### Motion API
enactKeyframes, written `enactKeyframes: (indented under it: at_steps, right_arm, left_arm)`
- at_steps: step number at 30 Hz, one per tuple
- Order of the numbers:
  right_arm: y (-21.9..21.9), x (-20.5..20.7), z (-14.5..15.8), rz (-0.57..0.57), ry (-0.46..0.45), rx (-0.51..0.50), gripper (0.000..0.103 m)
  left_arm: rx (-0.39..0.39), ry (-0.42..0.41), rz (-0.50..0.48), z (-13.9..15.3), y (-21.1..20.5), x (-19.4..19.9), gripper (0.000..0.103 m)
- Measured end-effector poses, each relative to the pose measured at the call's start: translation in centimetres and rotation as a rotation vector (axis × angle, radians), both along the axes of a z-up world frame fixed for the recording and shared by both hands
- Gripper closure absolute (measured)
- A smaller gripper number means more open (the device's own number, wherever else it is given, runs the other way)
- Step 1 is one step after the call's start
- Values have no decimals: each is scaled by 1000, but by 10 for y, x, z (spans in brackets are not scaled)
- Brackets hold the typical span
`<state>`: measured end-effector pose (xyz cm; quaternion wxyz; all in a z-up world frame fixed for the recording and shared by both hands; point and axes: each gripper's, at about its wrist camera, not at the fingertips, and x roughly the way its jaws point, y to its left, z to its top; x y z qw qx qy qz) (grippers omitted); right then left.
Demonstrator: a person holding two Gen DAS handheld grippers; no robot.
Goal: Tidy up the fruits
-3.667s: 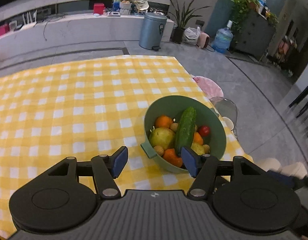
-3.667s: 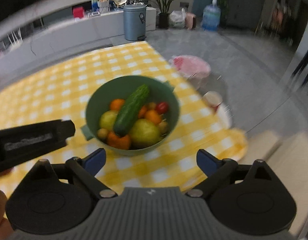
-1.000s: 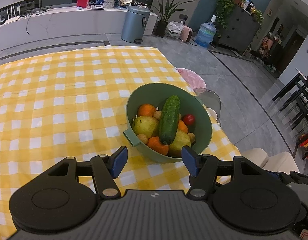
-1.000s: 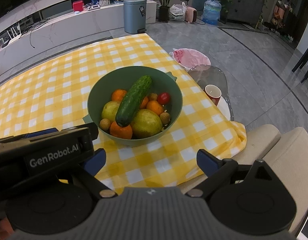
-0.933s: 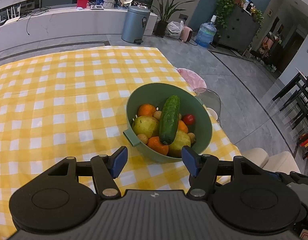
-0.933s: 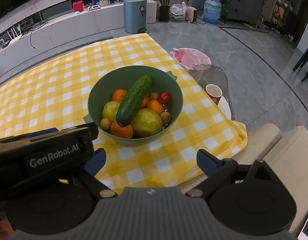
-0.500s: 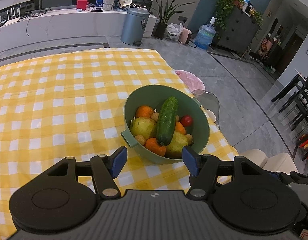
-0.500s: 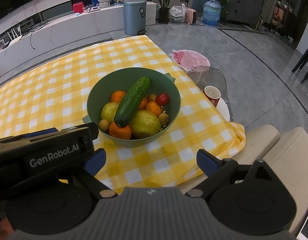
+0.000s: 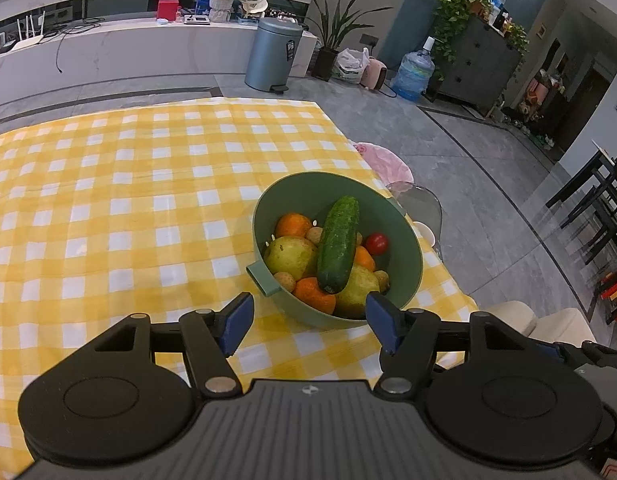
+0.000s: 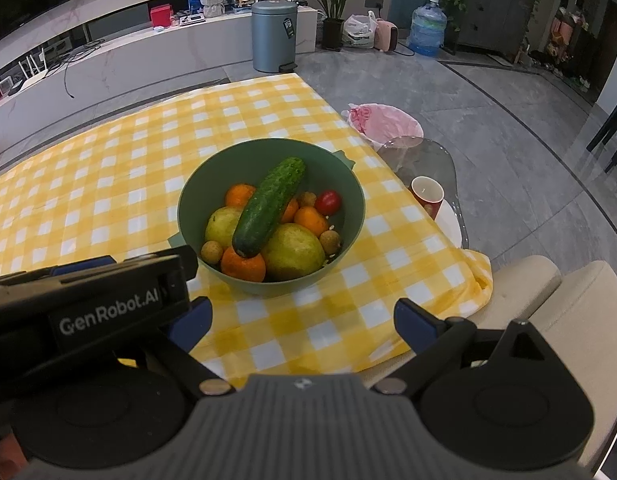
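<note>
Cucumber (image 10: 270,207) lies diagonally (tip perhaps raised) across bowl (image 10: 350,184).

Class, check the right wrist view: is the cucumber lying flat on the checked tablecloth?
No, the cucumber rests on the fruit inside the green bowl.

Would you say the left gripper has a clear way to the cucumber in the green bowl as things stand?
Probably yes: the cucumber lies on top of the other fruit in the bowl, nothing covers it, and the left gripper stands open just before the bowl's near rim, holding nothing.

Cucumber (image 10: 270,207) lies atop fruit in green bowl (image 10: 196,196).
</note>
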<state>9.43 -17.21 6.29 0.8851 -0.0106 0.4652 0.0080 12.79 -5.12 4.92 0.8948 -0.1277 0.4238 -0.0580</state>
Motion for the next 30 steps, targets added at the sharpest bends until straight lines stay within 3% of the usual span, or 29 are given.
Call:
enactKeyframes:
  at_steps: [30]
  right_arm:
    - [-4, -2, -6, -7, 8, -5, 9]
  left_arm:
    - [6, 6, -1, -7, -6, -3, 28]
